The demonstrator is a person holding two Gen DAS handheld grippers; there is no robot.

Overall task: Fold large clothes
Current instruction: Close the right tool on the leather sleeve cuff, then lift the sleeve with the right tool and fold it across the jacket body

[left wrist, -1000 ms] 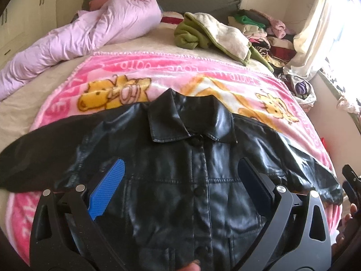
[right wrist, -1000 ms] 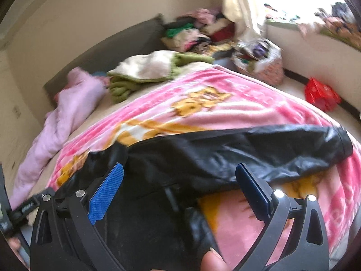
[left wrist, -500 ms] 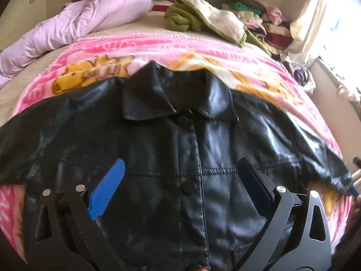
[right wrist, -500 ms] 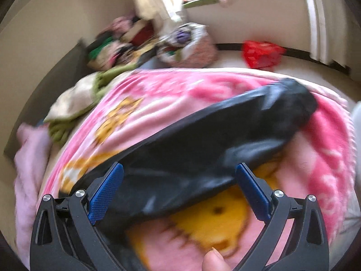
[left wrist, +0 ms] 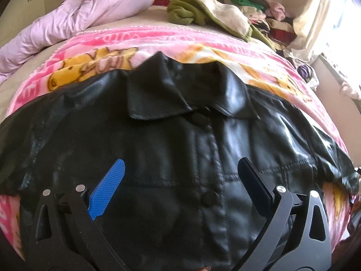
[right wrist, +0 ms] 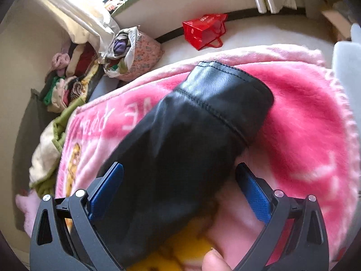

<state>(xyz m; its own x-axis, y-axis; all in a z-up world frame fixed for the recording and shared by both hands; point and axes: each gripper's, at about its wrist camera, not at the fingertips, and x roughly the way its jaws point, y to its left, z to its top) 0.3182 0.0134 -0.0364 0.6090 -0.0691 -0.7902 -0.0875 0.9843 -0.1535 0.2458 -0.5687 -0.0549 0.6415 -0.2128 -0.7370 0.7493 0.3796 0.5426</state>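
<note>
A black leather jacket [left wrist: 180, 140] lies spread front-up on a pink cartoon blanket [left wrist: 203, 43], collar toward the far side, sleeves out to both sides. My left gripper [left wrist: 180, 176] hovers open over the jacket's chest, near the button placket, nothing between its fingers. In the right wrist view the jacket's right sleeve [right wrist: 198, 131] runs away from me, its cuff [right wrist: 234, 90] resting on the pink blanket [right wrist: 304, 117]. My right gripper [right wrist: 179, 176] is open and straddles that sleeve, one finger on each side, not closed on it.
A lilac quilt [left wrist: 85, 15] and a green-and-cream garment [left wrist: 209, 15] lie at the head of the bed. Piled clothes [right wrist: 67, 79], a floral bag [right wrist: 133, 54] and a red bag [right wrist: 205, 31] sit on the floor beyond the bed's right edge.
The left gripper moved closer over the jacket's chest. The right gripper swung right along the sleeve toward the cuff and dropped low over it. Both stayed open.
</note>
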